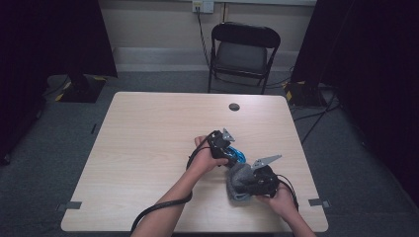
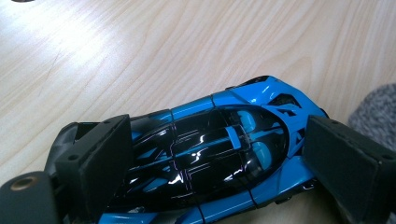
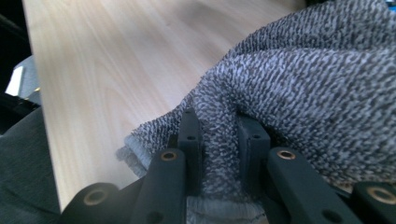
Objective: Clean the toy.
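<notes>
We are holding a blue toy car (image 2: pixel 210 154) steady with the left gripper (image 2: pixel 224 163) while the right gripper (image 3: pixel 219 154) is bringing a grey cloth (image 3: pixel 299 84) up to it; we judge the work in hand to be wiping the car.

Left gripper: the jaws are standing wide, one pad at each end of the car. In the left gripper view the pads are sitting right against the bodywork, so we are reading this as a grip on the car along its length. The car is resting on the wooden table (image 1: pixel 148 148), toward the 5 o'clock part of the tabletop in the high view.

Right gripper: the jaws are pinched tight on a fold of the cloth. The cloth (image 1: pixel 239 180) is lying at about 5 o'clock from the car (image 1: pixel 236 156), just beside it. An edge of it is entering the left gripper view at 3 o'clock.

Progress, as we judge it:
- Done: car secured; cloth picked up and bunched.
- Not confirmed: whether the cloth is touching the car.
- Left: passing the cloth over the bodywork, then releasing both items.
</notes>
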Demonstrator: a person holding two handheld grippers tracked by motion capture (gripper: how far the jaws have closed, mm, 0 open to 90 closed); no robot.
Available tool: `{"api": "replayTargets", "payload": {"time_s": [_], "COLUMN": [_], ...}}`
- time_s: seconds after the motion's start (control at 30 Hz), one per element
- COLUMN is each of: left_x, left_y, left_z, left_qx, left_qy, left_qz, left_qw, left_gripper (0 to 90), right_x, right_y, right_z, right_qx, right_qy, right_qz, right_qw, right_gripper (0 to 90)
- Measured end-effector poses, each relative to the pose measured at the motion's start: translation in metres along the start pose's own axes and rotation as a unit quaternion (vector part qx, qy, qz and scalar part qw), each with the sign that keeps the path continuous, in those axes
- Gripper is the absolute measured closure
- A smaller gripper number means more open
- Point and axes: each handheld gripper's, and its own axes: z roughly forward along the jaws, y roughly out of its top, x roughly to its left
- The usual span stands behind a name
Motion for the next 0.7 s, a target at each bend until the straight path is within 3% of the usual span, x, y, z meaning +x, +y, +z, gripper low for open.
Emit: {"api": "replayTargets", "payload": {"time_s": [0.17,0.37,0.53,0.7], "left_x": [0.000,0.002,0.004,0.006], "left_y": [0.000,-0.001,-0.001,-0.001], "left_z": [0.000,-0.001,-0.003,-0.004], "left_qx": [-0.001,-0.004,-0.004,-0.003], "left_qy": [-0.001,-0.004,-0.009,-0.011], "left_qz": [0.000,-0.003,-0.003,0.001], "left_qw": [1.0000,1.0000,1.0000,0.9999], "left_gripper": [8.8,10.9,14.0,15.0], "right_x": [0.001,0.002,-0.003,-0.019], "right_y": [0.001,0.000,0.001,-0.003], "right_z": [-0.004,-0.023,-0.042,-0.059], "right_qx": [0.005,0.004,-0.007,-0.011], "right_qy": [0.011,0.028,0.005,-0.029], "right_qz": [-0.009,-0.022,-0.027,-0.015], "right_qw": [0.9999,0.9994,0.9996,0.9994], "right_gripper": [74.9,74.8,74.7,74.5]}}
